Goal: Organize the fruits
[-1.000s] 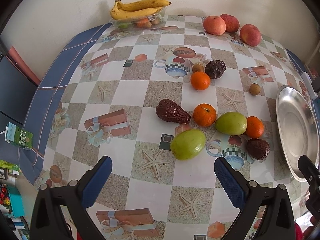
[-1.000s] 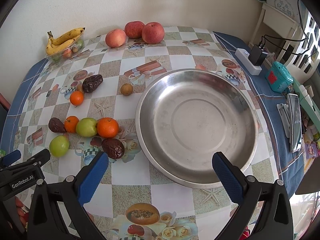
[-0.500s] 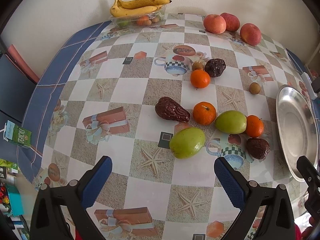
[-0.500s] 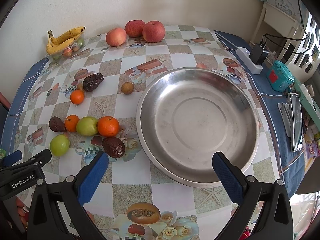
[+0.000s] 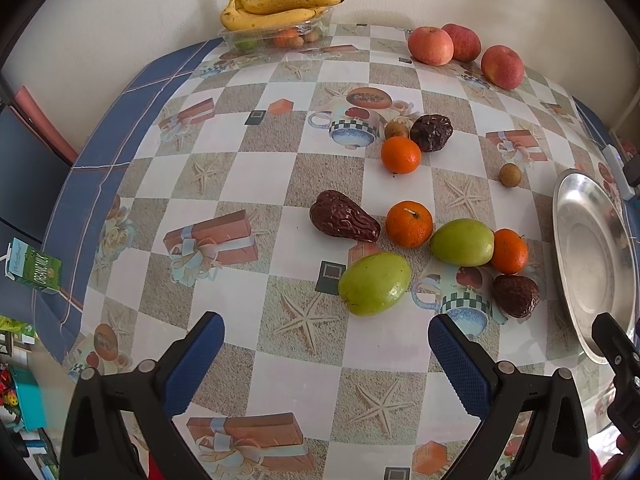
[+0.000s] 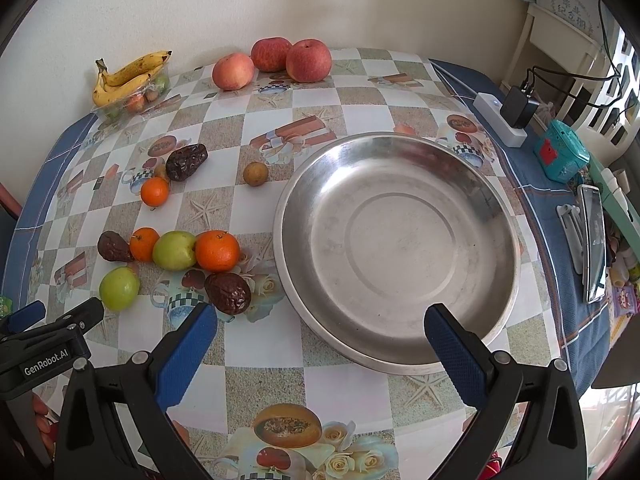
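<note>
Loose fruit lies on the patterned table. Nearest my left gripper [image 5: 326, 354], which is open and empty, is a green fruit [image 5: 375, 283]. Behind it sit a second green fruit [image 5: 462, 242], oranges [image 5: 409, 223] [image 5: 509, 251], and dark wrinkled dates [image 5: 343, 218] [image 5: 515, 295]. Another orange [image 5: 400, 155] and date [image 5: 431, 132] lie farther back. The empty steel bowl [image 6: 396, 240] fills the right wrist view, with my right gripper [image 6: 320, 342] open over its near rim. Three apples [image 6: 309, 60] and bananas [image 6: 130, 76] stand by the wall.
A small brown fruit [image 6: 255, 173] lies left of the bowl. Bananas rest on a clear plastic tray [image 5: 276, 36]. A power strip with charger [image 6: 506, 118], a teal box [image 6: 562, 156] and a phone [image 6: 594, 248] line the table's right edge.
My left gripper has eased forward, so the fruit cluster sits slightly lower and closer in its view. The right gripper has barely moved. Both stayed open.
</note>
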{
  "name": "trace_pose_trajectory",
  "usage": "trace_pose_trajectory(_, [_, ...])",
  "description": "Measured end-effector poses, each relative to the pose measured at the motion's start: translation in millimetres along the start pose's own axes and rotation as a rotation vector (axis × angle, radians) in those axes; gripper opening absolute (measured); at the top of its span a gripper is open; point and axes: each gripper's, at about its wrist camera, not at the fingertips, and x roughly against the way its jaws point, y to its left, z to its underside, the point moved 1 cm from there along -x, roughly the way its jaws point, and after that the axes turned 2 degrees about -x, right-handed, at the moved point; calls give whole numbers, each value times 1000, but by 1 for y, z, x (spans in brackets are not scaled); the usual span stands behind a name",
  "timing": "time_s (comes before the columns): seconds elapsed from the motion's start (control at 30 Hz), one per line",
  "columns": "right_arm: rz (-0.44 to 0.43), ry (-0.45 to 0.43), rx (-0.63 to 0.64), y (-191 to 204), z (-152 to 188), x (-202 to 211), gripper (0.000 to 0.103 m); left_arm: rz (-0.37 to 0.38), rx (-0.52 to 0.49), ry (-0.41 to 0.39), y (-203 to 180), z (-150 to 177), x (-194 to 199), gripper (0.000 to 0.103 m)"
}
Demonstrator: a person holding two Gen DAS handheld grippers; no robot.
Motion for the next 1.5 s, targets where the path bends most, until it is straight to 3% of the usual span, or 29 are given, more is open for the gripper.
trace_pose_trajectory(0.4, [-8, 19, 7, 1, -1, -2, 103, -15, -7, 7, -1, -1, -3, 103])
trace_pose_trajectory(0.53, [-31, 4, 15, 4, -4, 0, 103, -2, 3, -26, 3, -8, -3, 103])
trace_pose_trajectory(0.8, [-152, -33, 39, 25, -13, 1, 103, 90, 133, -71, 20, -28, -4, 103])
trace_pose_trajectory(1.0, [-179, -85, 70, 40, -21, 3, 102, 175, 154, -38, 20, -33, -11, 103])
trace_pose_trajectory(1.23, [-167, -36, 131, 58, -23, -16, 75, 197, 179, 16, 15, -34, -27, 100])
trace_pose_trajectory(1.5, [-125, 89, 149, 65, -15, -52, 54, 217, 162, 104, 5, -31, -52, 78])
